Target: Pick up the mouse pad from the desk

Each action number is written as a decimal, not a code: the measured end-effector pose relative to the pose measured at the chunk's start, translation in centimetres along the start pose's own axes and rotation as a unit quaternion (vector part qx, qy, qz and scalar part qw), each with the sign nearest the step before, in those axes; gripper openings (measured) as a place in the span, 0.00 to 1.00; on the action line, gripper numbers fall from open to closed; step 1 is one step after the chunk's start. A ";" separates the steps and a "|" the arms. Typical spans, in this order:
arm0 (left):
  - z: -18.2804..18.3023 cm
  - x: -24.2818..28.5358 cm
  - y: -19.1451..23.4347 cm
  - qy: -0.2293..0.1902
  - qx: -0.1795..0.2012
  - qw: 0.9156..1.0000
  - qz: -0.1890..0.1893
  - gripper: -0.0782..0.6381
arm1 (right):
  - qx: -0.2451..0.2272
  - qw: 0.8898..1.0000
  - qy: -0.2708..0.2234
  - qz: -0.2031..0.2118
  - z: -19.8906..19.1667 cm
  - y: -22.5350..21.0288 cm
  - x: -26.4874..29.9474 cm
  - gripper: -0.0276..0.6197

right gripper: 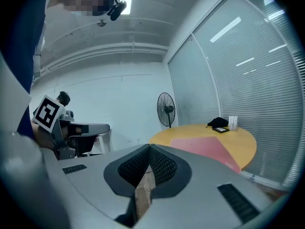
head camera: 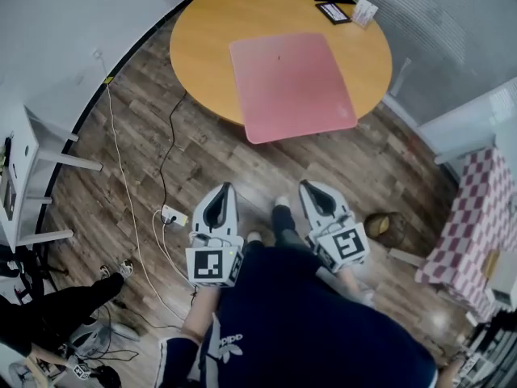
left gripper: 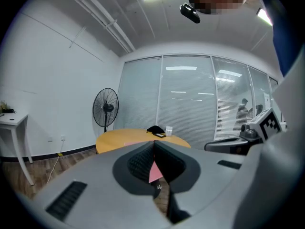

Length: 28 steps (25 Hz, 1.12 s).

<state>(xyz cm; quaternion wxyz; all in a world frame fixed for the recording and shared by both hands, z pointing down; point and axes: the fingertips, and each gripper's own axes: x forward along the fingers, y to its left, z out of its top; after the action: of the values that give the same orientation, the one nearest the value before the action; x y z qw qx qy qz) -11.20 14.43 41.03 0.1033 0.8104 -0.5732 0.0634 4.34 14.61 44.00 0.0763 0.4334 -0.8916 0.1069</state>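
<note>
Jaws pinched closed & empty on both left gripper (head camera: 221, 187) & right gripper (head camera: 310, 186). The mouse pad (head camera: 291, 83) lies straight ahead on the desk (head camera: 202, 23), well apart, near edge overhanging twd them; neither's closer imo.

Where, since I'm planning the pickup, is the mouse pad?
In the head view, the pink mouse pad lies flat on the round table, toward its near side, with its front edge overhanging the rim.

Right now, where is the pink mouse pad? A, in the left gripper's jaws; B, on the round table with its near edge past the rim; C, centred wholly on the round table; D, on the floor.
B: the pink mouse pad lies on the round table, its near edge jutting past the rim.
</note>
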 end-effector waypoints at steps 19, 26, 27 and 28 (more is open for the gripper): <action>3.0 11.8 -1.3 -0.015 -0.015 0.998 0.053 0.12 | -0.022 0.998 0.017 0.061 2.5 -11.8 5.7 0.05; 3.0 13.6 -1.0 0.006 -0.014 0.999 0.051 0.12 | 0.000 0.998 0.028 0.054 2.0 -13.4 6.9 0.05; 2.9 13.9 -0.8 0.009 -0.014 0.999 0.050 0.12 | 0.004 0.998 0.029 0.051 2.0 -13.6 7.2 0.05; 2.8 14.2 -0.5 0.013 -0.014 0.999 0.049 0.12 | 0.006 0.998 0.031 0.049 2.0 -13.7 7.5 0.05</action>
<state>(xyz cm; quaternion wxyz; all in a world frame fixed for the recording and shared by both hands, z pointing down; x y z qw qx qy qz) -5.99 0.88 41.44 0.1188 0.7790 -0.6116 0.0703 10.47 0.14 45.51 0.0963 0.3859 -0.9083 0.1296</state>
